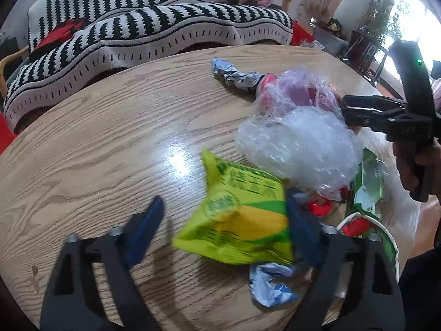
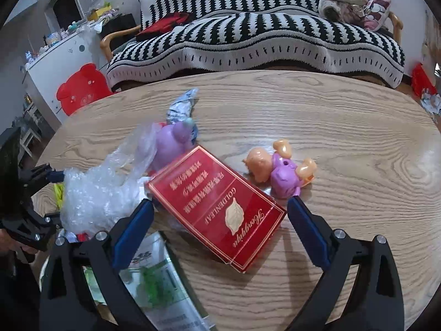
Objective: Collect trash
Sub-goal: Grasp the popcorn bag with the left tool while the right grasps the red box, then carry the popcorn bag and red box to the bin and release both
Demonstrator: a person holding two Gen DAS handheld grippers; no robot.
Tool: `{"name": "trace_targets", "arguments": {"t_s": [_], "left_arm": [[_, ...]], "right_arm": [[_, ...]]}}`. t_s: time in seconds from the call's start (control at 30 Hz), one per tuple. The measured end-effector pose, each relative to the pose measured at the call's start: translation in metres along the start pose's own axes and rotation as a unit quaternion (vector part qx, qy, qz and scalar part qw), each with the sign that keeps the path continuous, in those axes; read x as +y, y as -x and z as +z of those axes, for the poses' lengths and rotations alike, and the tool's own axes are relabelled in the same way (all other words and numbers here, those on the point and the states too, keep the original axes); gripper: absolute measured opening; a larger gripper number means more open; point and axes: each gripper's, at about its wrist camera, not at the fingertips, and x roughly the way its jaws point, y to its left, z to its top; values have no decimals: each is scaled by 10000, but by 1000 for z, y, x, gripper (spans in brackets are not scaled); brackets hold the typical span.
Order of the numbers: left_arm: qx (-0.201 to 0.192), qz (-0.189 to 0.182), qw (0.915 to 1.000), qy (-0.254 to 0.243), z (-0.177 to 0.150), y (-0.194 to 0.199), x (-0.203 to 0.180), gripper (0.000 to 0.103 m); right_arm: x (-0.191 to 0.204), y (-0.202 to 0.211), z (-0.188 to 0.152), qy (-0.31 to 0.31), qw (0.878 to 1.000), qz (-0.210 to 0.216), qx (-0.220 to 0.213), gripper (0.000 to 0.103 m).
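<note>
A yellow-green snack wrapper (image 1: 237,220) lies on the round wooden table (image 1: 96,151), between the blue fingers of my left gripper (image 1: 224,220). The right pad (image 1: 300,223) is at the wrapper's edge and the left pad stands apart, so the gripper is open. In the right wrist view a red cigarette box (image 2: 217,207) lies slantwise between the spread fingers of my right gripper (image 2: 220,220), which is open. Clear bubble wrap (image 1: 300,143) and a thin plastic bag (image 1: 297,91) are heaped between the two grippers.
Also on the table are a crumpled silver-blue wrapper (image 1: 234,74), a blue-white wrapper (image 1: 273,284), green packets (image 1: 369,182), a purple toy (image 2: 176,146) and an orange-purple toy figure (image 2: 278,171). A sofa with a striped black-and-white blanket (image 2: 261,35) stands behind the table.
</note>
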Motion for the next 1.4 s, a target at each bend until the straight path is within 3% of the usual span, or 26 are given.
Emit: {"name": "trace_targets", "arguments": {"t_s": [0.07,0.17,0.3,0.6,0.93,1.2,1.4], "left_arm": [[-1,5,10000,-4,0,1,0,64],[-66,10,10000,-5,2,6,-1,62],[-240,65,9997,52,6,20,1,61],[-311,378,9983,332,7,41,18,61],[-488,332,9950,805,7,69,18,61],[-558,-108,9973,456,24,75,-55,61],[-695,-730,9949,-36,40,75,-151,61]], "right_arm": [[0,-2,-3,13,10000,30,37,93],[4,-1,-5,52,10000,52,48,70],[12,8,-8,148,9999,57,5,65],[28,41,-13,218,9995,-174,-149,63],[6,94,-40,-250,9984,-429,-274,62],[-28,166,-75,-941,9916,-697,-545,62],[-64,227,-114,-1444,9810,-996,-832,62]]}}
